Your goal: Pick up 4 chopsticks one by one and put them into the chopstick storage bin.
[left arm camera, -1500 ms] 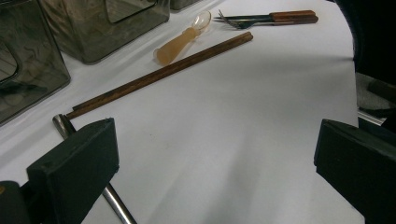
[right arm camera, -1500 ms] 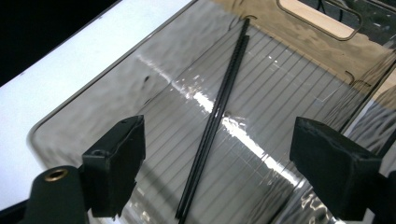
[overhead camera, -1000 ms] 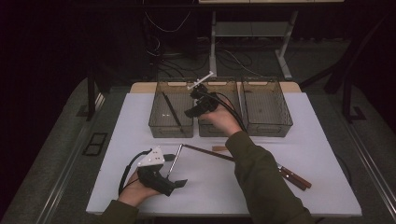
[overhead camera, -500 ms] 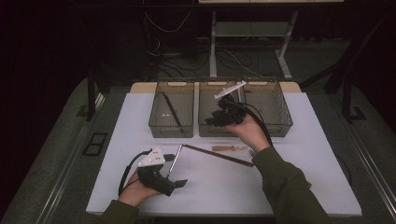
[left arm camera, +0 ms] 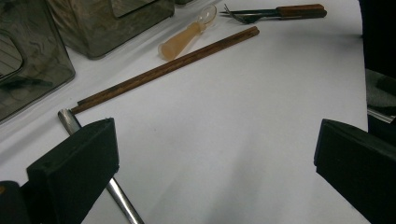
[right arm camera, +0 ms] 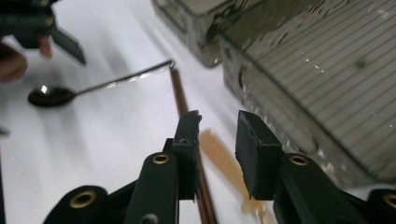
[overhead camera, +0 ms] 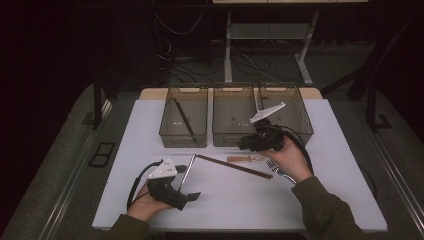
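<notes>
Our right claw [overhead camera: 246, 145] hovers just in front of the middle bin [overhead camera: 235, 116], its jaws a small gap apart and holding nothing. In the right gripper view the amber-handled spoon [right arm camera: 224, 161] lies straight below that gap, with the brown stick [right arm camera: 187, 135] running alongside it under the left jaw. Our right hand [overhead camera: 287, 157] wraps the gripper body from behind, the wrist raised off the desk [overhead camera: 330, 165] and the forearm slanting in from the lower right; the grey plate tilts up toward the right bin [overhead camera: 295, 107].

Over to our left claw [overhead camera: 192, 196]: jaws spread wide, empty, low over the white desk. Our left hand [overhead camera: 145, 205] rests near the front edge, gripper pointing to the right. In the left gripper view the metal spoon [left arm camera: 93, 158] passes under the left jaw, its handle end meeting the near end of the brown stick.

Beyond, the amber-handled spoon sits just beside the stick's far half, close against the front wall of the middle bin. A wooden-handled fork [left arm camera: 275, 11] lies a little farther off. The left bin [overhead camera: 182, 117] holds a dark stick.
</notes>
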